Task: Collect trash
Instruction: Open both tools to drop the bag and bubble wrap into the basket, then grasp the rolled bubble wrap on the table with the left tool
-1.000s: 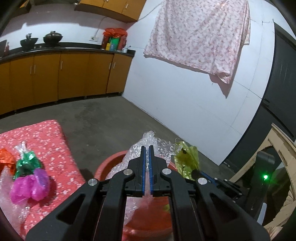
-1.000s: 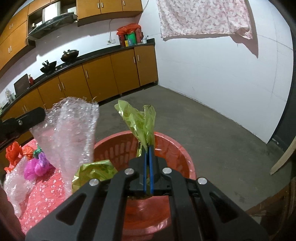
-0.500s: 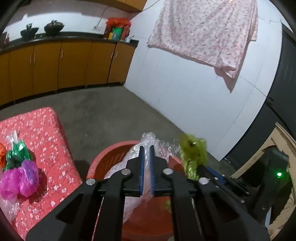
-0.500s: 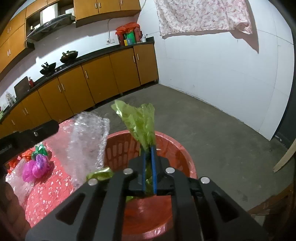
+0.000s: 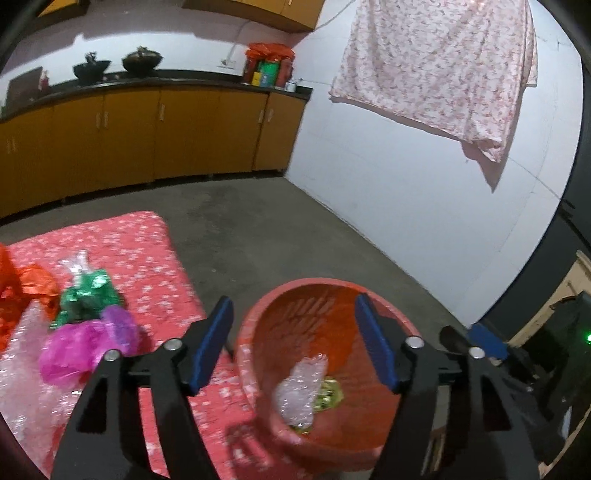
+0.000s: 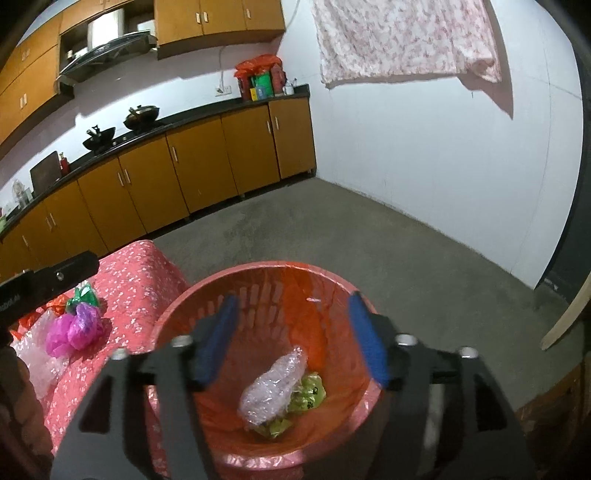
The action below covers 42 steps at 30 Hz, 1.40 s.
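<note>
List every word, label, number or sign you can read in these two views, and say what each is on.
Nothing reads clearly.
Left gripper: white lettering on its black body at the right wrist view's left edge, cut off and too blurred to read.
Green packet on the counter: a printed label, too small to read.
Yellow-green wrapper in the red basket: dark marks, too blurred to tell.

— What sort of premises is recorded?

— A domestic kitchen is indicated. Orange-brown base cabinets are fitted under a dark countertop, with wall cabinets above.

— What cooking equipment is noted?

— Two dark pots are seen on the counter, beneath an extractor hood. A floral cloth is hung on the white wall, and the floor is bare concrete.
</note>
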{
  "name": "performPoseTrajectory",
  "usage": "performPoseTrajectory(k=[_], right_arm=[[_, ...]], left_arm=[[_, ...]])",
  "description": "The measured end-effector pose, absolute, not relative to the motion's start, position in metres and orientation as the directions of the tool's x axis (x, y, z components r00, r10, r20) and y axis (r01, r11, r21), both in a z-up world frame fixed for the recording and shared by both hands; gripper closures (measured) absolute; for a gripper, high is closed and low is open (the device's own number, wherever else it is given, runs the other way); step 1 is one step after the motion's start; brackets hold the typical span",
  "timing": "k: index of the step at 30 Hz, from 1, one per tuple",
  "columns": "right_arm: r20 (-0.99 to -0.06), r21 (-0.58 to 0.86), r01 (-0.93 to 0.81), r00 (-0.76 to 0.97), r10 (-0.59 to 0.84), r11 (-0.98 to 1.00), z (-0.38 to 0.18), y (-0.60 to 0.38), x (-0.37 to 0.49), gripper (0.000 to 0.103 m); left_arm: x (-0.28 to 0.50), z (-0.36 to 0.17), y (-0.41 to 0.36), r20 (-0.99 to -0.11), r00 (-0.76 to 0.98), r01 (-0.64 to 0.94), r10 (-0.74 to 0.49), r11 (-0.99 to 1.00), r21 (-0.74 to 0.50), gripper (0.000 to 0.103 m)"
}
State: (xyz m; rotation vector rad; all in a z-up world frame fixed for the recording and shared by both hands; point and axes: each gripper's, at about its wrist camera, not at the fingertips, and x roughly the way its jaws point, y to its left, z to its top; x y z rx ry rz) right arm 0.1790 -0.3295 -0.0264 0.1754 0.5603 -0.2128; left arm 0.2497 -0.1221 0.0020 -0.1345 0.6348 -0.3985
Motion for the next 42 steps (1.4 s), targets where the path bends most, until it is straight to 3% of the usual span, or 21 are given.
performPoseTrajectory(k=[3,5,9,23,30,35,42], right_arm=[[-0.506,0.062,0.237,0.845,-0.174,0.970,-0.019,-0.314,0.174,0.014],[-0.491,0.040,0.227,0.853,-0.179,0.973,-0.015,-0.305,0.171,0.011],[-0.470,0.029,0.202,0.867,-0.165,0.979,-0.010,-0.285,0.169,0.008],[-0.511,0.060,-0.007,0.859,0.037,0.998,-0.021,-0.186,0.171,0.008],[-0.543,0.038,-0.113,0.832,0.116,0.993,-0.036,-0.131,0.167,0.008],[-0.556,0.028,-0.133,0.822,0.125,0.991,-0.039,-0.118,0.170,0.008],[-0.574,0.024,-0.130,0.810,0.120,0.991,-0.045,-0.112,0.177,0.008]], left_arm=[[0.240,0.003,-0.107,-0.551,0.756,0.281,-0.355,0.935,-0.217,0.023],[0.231,0.003,-0.095,-0.549,0.773,0.255,-0.320,0.947,-0.193,0.020],[0.214,0.003,-0.071,-0.546,0.799,0.202,-0.252,0.968,-0.151,0.014],[0.159,-0.020,0.066,-0.541,0.837,-0.095,0.085,0.995,0.009,0.014],[0.166,-0.050,0.089,-0.607,0.792,-0.084,0.064,0.996,-0.005,0.033],[0.170,-0.063,0.094,-0.633,0.774,-0.068,0.036,0.997,-0.026,0.038],[0.173,-0.068,0.099,-0.649,0.760,-0.049,-0.006,0.997,-0.066,0.072]])
